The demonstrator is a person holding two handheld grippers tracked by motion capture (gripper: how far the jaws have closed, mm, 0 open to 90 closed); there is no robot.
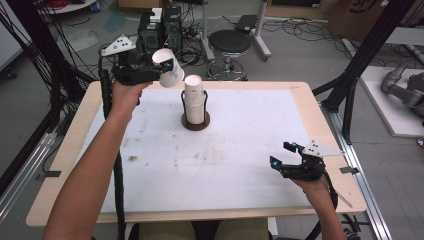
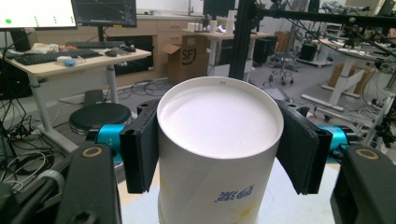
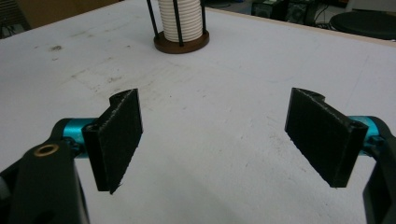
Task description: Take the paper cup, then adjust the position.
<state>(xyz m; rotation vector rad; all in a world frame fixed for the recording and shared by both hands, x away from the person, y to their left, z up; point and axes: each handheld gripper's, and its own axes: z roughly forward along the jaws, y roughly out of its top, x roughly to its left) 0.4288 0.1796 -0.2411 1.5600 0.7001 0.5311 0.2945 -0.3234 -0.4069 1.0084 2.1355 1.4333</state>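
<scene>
A white paper cup (image 1: 168, 69) with blue print is held in the air at the table's far left, bottom end facing the left gripper's camera. My left gripper (image 1: 159, 67) is shut on the paper cup (image 2: 217, 154), one black pad on each side. A stack of white cups (image 1: 194, 98) stands in a round brown holder with black rods (image 1: 195, 121) at the table's far middle, just right of the held cup. In the right gripper view the stack (image 3: 180, 19) is far ahead. My right gripper (image 1: 283, 155) rests open near the front right, with nothing between its pads (image 3: 219, 140).
The white table top (image 1: 225, 160) has a wooden border and some dark smudges. Behind the table stand a black stool (image 1: 229, 44), computer towers (image 1: 162, 27) and loose cables. A black frame post (image 1: 365, 50) rises at the right.
</scene>
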